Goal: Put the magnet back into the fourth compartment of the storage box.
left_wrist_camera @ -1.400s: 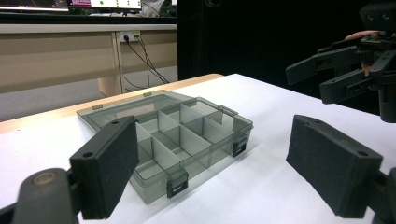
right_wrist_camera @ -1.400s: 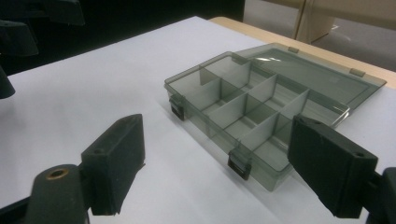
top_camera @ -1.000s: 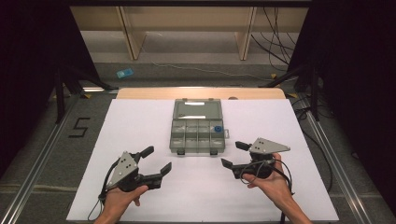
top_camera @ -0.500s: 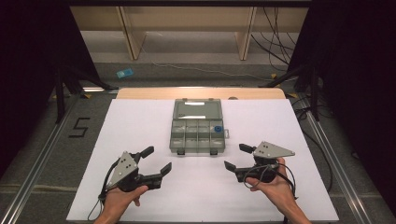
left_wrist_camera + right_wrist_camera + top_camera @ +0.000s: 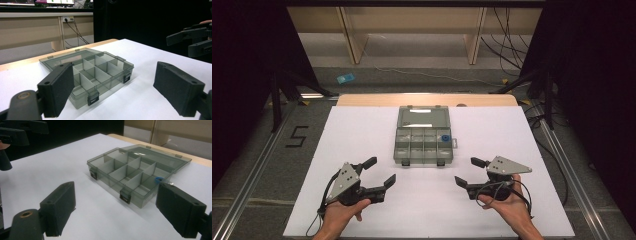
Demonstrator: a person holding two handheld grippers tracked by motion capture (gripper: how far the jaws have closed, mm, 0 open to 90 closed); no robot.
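A clear grey compartment box [image 5: 424, 147] lies in the middle of the white table with its lid [image 5: 423, 117] folded back flat. A small blue item [image 5: 445, 138] sits in its back right compartment, and the same blue item [image 5: 158, 180] shows at the box's right end. My left gripper [image 5: 381, 171] is held open near the front left, jaws toward the box [image 5: 92, 72] and apart from it. My right gripper [image 5: 467, 171] is open at the front right, facing the box [image 5: 130, 172]. Nothing lies between the jaws of the left gripper [image 5: 118, 92] or the right gripper [image 5: 119, 210].
The white table cover [image 5: 362, 130] ends at a wooden strip [image 5: 427, 100] at the back. Beyond it are shelf legs [image 5: 352, 37], floor cables [image 5: 507, 40] and a blue item on the floor [image 5: 345, 78]. A "5" mark [image 5: 297, 136] lies left of the table.
My right gripper has drifted slightly right and nearer the front edge. The left gripper and the box have stayed put.
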